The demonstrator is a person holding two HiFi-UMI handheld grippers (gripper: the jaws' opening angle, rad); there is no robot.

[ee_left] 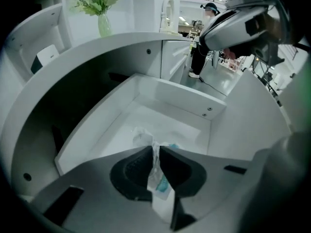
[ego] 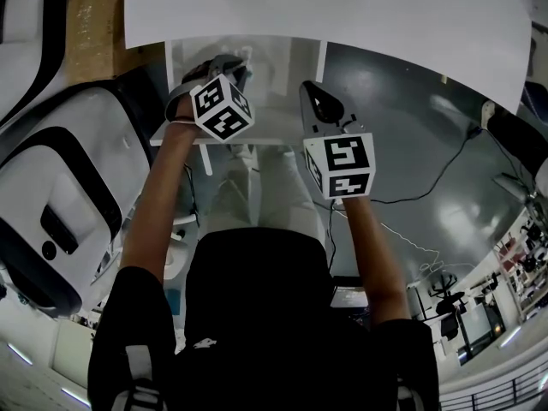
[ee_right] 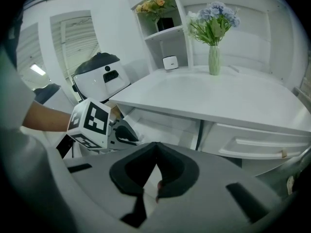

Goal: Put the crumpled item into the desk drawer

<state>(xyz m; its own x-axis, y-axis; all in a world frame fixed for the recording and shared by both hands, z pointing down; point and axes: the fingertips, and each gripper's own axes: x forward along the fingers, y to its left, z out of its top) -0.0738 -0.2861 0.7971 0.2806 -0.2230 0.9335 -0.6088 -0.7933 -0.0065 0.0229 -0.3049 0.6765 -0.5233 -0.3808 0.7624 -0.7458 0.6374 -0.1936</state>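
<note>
One crumpled item (ee_left: 158, 178), a white wrapper with some teal print, is pinched between the pads of the left gripper (ee_left: 155, 148). The jaws stand almost together, parted only by the thin wad. Its long axis runs along the fingers (ee_left: 133, 166): a ragged end pokes out just past the fingertips, and the rest trails back between them. Straight beyond those fingertips, along the line they point, lies the bare white floor of the open desk drawer (ee_left: 184, 101). The drawer's far wall is ahead of the fingers and its side walls lie off to either side. The wad hangs over the inside of the drawer and does not appear to touch the floor. By my reading, the drop needs little more than a short descent and a parting of the jaws, since nothing stands between wad and floor. The right gripper (ee_right: 155, 147) is closed tip to tip with nothing seen between its jaws. It sits beside the left one, outside the drawer and below the desk top (ee_right: 209, 96), so the left hand is the nearer one.
</note>
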